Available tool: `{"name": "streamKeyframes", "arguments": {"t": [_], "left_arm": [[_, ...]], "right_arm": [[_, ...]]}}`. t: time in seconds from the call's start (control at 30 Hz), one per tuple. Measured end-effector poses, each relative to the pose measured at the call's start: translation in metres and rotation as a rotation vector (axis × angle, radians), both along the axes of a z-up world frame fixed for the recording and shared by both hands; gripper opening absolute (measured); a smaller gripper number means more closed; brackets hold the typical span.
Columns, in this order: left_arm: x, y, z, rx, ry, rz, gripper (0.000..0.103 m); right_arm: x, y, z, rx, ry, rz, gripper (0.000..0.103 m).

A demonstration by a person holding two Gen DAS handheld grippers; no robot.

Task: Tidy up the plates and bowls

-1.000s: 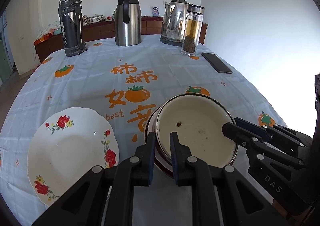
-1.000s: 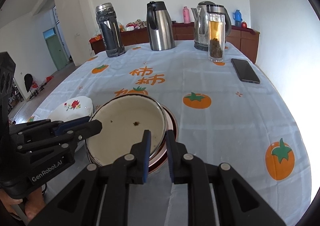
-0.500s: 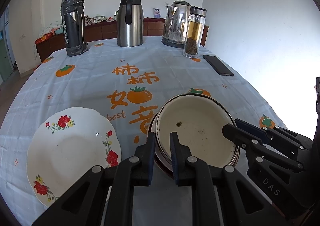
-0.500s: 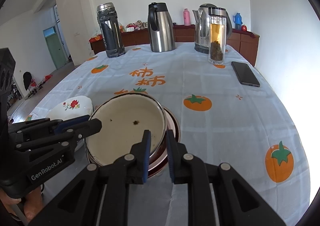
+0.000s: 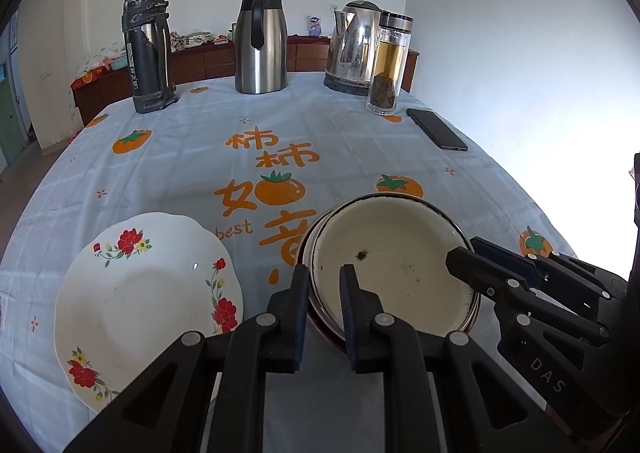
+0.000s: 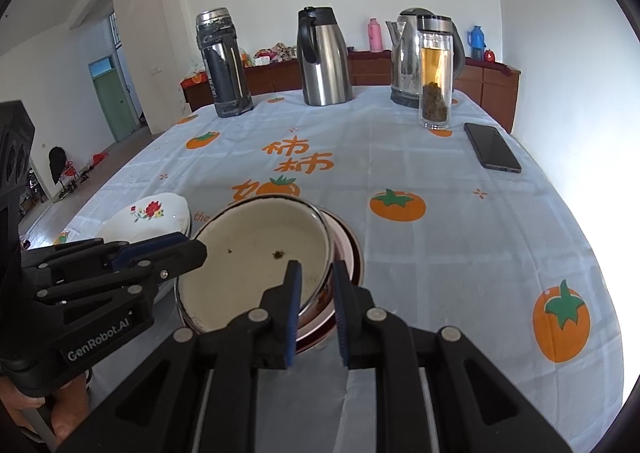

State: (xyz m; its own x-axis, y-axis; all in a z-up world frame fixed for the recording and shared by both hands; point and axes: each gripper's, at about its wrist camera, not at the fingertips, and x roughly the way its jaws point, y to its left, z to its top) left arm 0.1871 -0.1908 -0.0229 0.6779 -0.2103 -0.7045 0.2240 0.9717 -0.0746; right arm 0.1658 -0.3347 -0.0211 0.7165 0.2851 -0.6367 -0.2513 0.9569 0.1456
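Note:
A cream enamel bowl (image 5: 396, 265) with a dark rim sits nested in red-rimmed dishes (image 6: 349, 261) near the table's front edge. My left gripper (image 5: 324, 285) is shut on the stack's near-left rim, one finger inside the bowl and one outside. My right gripper (image 6: 316, 281) is shut on the near-right rim in the same way. Each gripper shows in the other's view, the left gripper (image 6: 192, 249) and the right gripper (image 5: 460, 253). A white plate with red flowers (image 5: 148, 301) lies on the cloth left of the bowl, apart from it.
At the far end of the table stand a dark thermos (image 5: 146, 49), a steel jug (image 5: 260, 45), a kettle (image 5: 352, 49) and a glass tea bottle (image 5: 390, 65). A black phone (image 5: 436, 129) lies far right. The table's edge runs close on the right.

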Motion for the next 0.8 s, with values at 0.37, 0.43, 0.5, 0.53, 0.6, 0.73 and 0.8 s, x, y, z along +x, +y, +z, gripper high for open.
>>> {"name": "streamKeyframes", "arguments": {"t": [0.37,0.43,0.5,0.53,0.6,0.73,0.8], "left_arm": [[-0.0011,-0.0002,-0.0002,-0.006,0.004,-0.006,0.024],[-0.0019,-0.0012,-0.0003,-0.013,0.008,-0.013,0.028],[-0.0033,-0.0023,-0.0008,-0.009,0.008,-0.014,0.030],[-0.0035,-0.0023,-0.0010,-0.009,0.010,-0.014,0.030],[-0.0040,-0.0025,-0.0009,-0.011,0.012,-0.014,0.031],[-0.0043,-0.0028,-0.0010,-0.015,0.022,-0.016,0.035],[-0.0052,-0.0034,-0.0015,-0.012,0.022,-0.018,0.038]], "right_arm": [[-0.0003,-0.0004,0.0002,0.000,0.000,0.000,0.017],[-0.0002,-0.0005,0.0003,0.002,0.000,0.000,0.017],[-0.0003,-0.0005,0.0002,0.002,0.000,0.000,0.017],[-0.0002,-0.0006,0.0003,0.002,0.000,-0.001,0.017],[-0.0008,-0.0005,0.0009,-0.006,-0.002,-0.006,0.019],[-0.0008,-0.0005,0.0013,-0.008,-0.001,-0.011,0.019],[-0.0009,-0.0003,0.0016,-0.008,-0.001,-0.010,0.019]]}}
